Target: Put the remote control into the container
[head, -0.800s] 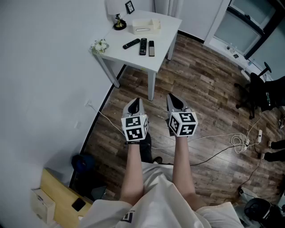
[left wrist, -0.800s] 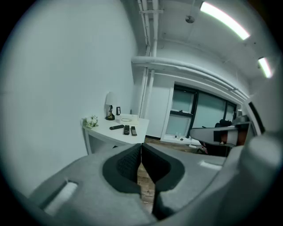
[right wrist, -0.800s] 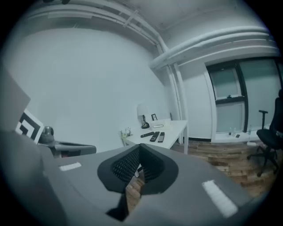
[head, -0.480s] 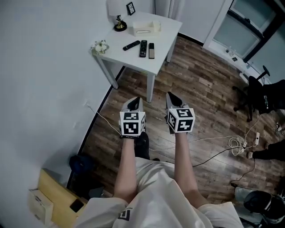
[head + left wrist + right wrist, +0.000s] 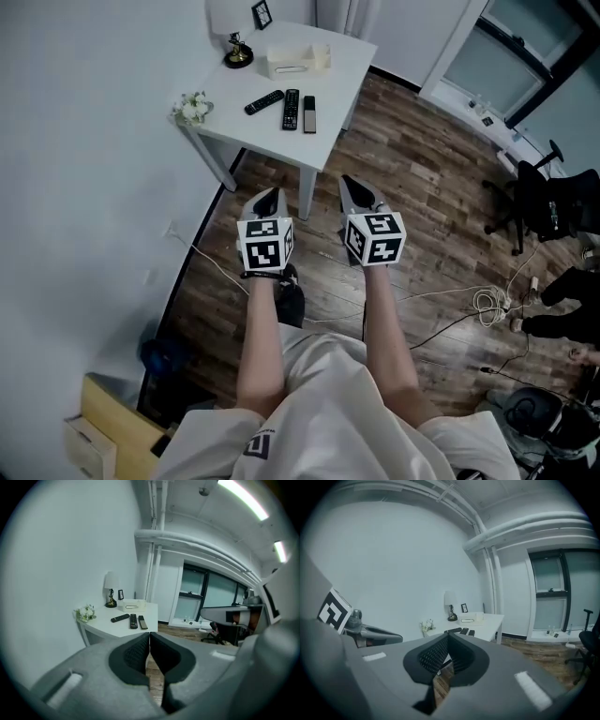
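Three remote controls lie side by side on a white table point(image 5: 337, 66) ahead of me: a tilted black one point(image 5: 264, 102), a black one point(image 5: 291, 109) and a grey-black one point(image 5: 309, 113). Behind them stands the white open container point(image 5: 292, 60). In the left gripper view the remotes point(image 5: 133, 619) and the container point(image 5: 131, 604) sit far beyond the jaws. My left gripper point(image 5: 269, 199) and right gripper point(image 5: 352, 187) are both shut and empty, held over the wooden floor well short of the table.
A small flower bunch point(image 5: 191, 107) sits at the table's left corner; a lamp point(image 5: 231, 52) and a photo frame point(image 5: 261, 14) stand at its back. A white wall runs along the left. Cables point(image 5: 492, 305) and an office chair point(image 5: 544, 202) occupy the floor to the right.
The table and remotes have slid up and left in the head view. Both grippers sit a little higher in the picture, closer to the table. The jaws stay shut.
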`<act>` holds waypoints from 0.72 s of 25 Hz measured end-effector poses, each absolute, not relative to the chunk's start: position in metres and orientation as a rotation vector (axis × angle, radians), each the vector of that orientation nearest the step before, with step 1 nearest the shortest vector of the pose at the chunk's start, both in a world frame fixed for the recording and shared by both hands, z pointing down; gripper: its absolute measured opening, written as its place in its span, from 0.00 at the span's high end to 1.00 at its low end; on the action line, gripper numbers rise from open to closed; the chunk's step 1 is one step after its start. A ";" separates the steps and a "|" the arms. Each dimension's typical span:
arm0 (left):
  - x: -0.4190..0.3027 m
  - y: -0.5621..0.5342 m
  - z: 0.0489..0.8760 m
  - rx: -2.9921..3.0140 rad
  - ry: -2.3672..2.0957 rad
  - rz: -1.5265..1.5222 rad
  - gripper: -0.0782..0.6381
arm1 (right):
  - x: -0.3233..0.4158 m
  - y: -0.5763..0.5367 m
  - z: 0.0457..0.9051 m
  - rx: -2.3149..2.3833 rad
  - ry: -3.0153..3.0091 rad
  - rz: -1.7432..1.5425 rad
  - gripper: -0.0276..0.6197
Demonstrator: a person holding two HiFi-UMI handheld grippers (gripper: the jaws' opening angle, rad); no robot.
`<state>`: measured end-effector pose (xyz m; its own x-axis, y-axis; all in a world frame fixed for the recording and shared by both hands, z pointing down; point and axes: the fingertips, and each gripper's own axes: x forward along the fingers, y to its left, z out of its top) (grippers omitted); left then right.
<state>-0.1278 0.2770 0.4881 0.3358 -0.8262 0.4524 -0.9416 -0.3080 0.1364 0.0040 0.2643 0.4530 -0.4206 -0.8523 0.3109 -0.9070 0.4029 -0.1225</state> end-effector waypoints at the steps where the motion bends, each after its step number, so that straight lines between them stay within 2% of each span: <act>1: -0.128 0.268 0.488 2.217 -1.552 0.396 0.88 | 0.004 0.255 0.453 1.568 -2.459 0.413 0.96; 11: -0.129 0.180 0.471 2.259 -1.480 0.218 0.88 | 0.003 0.182 0.471 1.583 -2.420 0.495 0.96; 18: -0.121 0.128 0.481 2.333 -1.414 0.382 0.88 | -0.006 0.134 0.481 1.586 -2.366 0.490 0.96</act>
